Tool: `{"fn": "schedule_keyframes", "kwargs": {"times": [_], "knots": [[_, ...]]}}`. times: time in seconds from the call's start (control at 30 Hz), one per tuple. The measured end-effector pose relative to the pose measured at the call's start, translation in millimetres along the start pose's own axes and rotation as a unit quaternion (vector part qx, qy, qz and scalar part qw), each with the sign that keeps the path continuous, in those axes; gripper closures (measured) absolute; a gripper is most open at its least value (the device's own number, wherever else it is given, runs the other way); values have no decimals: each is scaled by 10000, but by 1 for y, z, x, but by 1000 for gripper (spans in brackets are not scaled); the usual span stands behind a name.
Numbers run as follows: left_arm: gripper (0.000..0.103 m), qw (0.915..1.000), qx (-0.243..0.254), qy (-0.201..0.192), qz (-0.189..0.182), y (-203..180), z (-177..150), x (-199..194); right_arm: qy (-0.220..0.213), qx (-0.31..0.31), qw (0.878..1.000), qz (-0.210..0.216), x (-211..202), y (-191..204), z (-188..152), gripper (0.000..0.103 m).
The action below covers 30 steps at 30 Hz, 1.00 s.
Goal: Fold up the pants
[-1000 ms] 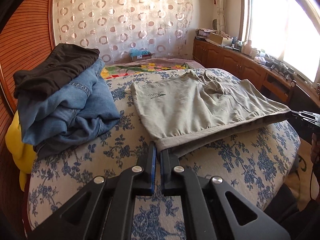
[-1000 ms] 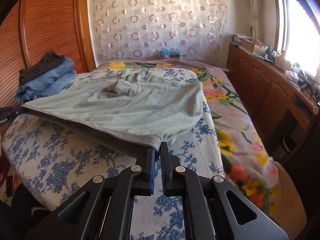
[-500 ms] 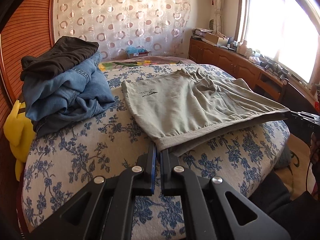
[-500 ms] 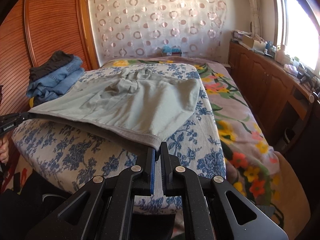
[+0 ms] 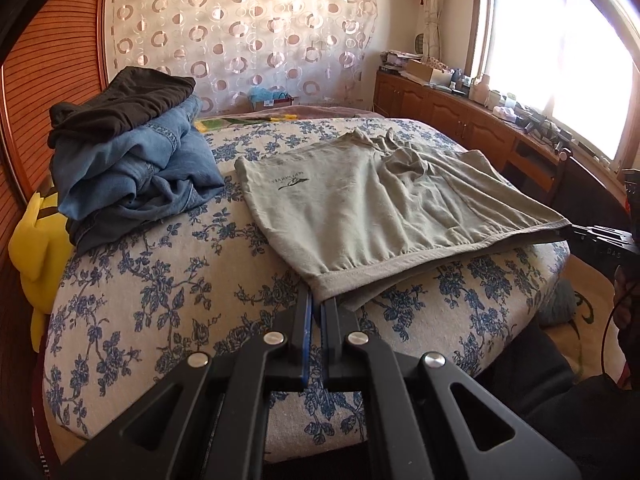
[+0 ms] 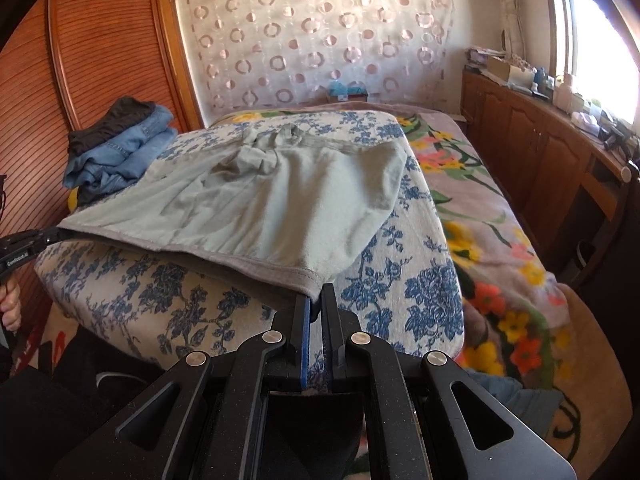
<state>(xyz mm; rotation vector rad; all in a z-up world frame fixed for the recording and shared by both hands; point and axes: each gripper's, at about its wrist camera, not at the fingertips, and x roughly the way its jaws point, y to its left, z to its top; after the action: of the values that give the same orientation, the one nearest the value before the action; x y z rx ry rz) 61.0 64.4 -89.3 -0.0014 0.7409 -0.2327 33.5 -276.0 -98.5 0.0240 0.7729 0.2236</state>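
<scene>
The left gripper (image 5: pixel 316 300) and right gripper (image 6: pixel 316 294) each clamp one corner of the grey-green shorts (image 5: pixel 360 208), whose hem spans between them while the body extends forward across the floral bed (image 5: pixel 160 280).

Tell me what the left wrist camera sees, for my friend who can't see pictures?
The left gripper pinches one hem corner of grey-green pants lying on a blue-flowered bed, while the right gripper holds the far corner. A pile of folded jeans sits to the left.
</scene>
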Motion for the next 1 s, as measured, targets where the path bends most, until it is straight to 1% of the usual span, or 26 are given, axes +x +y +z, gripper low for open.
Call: {"fn": "schedule_keyframes", "kwargs": {"times": [0.17, 0.37, 0.4, 0.5, 0.57, 0.6, 0.63, 0.7, 0.73, 0.77, 0.8, 0.83, 0.97, 1.0], "knots": [[100, 10000, -40, 75, -17, 2, -6, 4, 85, 36, 10000, -27, 5, -2, -4, 101], [95, 10000, -4, 71, 0, 0, -7, -5, 139, -14, 9999, -71, 4, -3, -6, 100], [91, 10000, -1, 52, 7, 0, -7, -7, 144, -14, 9999, -83, 4, -3, -6, 100], [77, 10000, 8, -3, 68, 1, -5, -14, 159, -6, 9998, -101, 4, -4, -7, 100], [72, 9999, 12, -43, 96, 1, -3, -17, 159, -14, 9998, -107, 2, -5, -7, 100], [66, 9999, 17, -54, 109, 2, -2, -18, 143, -38, 9998, -120, 0, -4, -6, 100], [63, 9999, 29, -74, 128, 2, 0, -18, 126, -54, 9998, -130, -2, -3, -6, 100], [61, 9999, 36, -87, 142, 3, 1, -17, 62, -82, 9998, -145, -6, 0, -4, 98], [55, 9998, 31, -92, 149, 3, 2, -16, 28, -81, 9998, -156, -8, 1, -3, 98], [51, 9998, 27, -109, 156, 3, 3, -16, -6, -70, 9998, -167, -10, 1, -2, 98], [41, 9998, 19, -146, 167, 3, 4, -15, -32, -64, 9998, -169, -11, 2, -1, 95], [37, 9997, 6, -184, 159, 4, 4, -15, -56, -64, 9998, -165, -13, 3, -1, 93], [37, 9997, -1, -171, 146, 3, 8, -8, -103, -94, 9998, -170, -13, 4, 2, 85], [37, 9998, -7, -152, 140, 3, 8, -6, -103, -79, 9998, -181, -11, 4, 3, 80]]}}
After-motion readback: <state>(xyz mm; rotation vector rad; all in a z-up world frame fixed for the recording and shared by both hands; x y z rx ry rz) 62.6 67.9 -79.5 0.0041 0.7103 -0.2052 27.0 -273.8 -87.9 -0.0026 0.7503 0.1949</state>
